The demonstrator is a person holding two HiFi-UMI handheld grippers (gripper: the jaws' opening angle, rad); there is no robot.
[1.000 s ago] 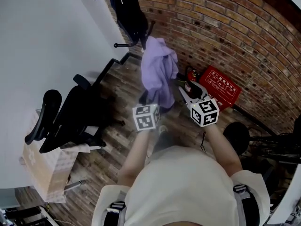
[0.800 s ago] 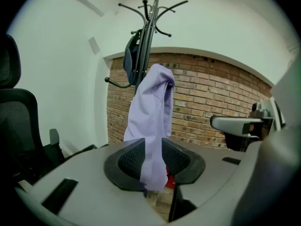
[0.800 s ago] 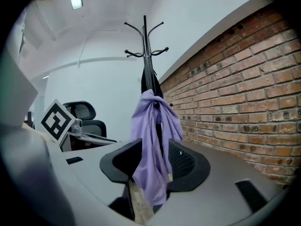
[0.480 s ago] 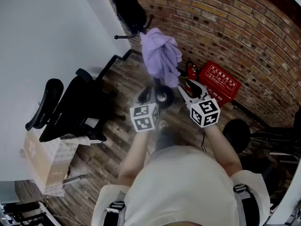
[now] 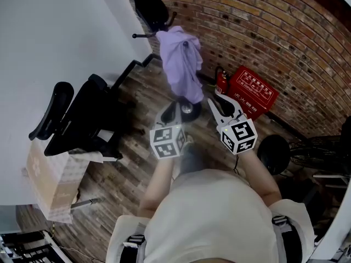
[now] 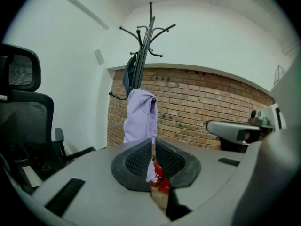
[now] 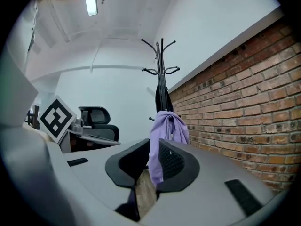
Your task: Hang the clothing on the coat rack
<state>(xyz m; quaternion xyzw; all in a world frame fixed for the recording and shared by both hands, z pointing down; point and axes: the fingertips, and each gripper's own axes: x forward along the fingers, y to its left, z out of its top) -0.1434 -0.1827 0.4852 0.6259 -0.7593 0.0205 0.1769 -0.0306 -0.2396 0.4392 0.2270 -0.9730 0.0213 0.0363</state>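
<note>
Clothing: the light purple garment [image 5: 181, 64] hangs on the coat rack [image 6: 148, 27], on a low hook well under the top hooks; it falls down along the pole and neither tongs touch it
Coat rack: black and upright on the wooden floor [image 5: 126, 163], close to the corner where the white wall meets the brick wall [image 5: 263, 32]; a dark garment [image 6: 129, 72] hangs on it too, just above the purple one
Left tongs [image 5: 171, 109]: closed, the two jaws together with nothing between them; they are held in the air in front of the rack, apart from the clothing
Right tongs [image 5: 215, 99]: the jaws have just been closing and now stand a little apart; nothing is between them, only the far garment and the floor show through the gap
Both tongs: side by side, near each other, and both point toward the rack
Floor along the brick wall: a red box [image 5: 253, 95] and a red fire extinguisher [image 5: 221, 81] are near the foot of the rack
Floor at the white wall: a black office chair [image 5: 77, 125], and a cardboard box [image 5: 49, 179] just beside it
</note>
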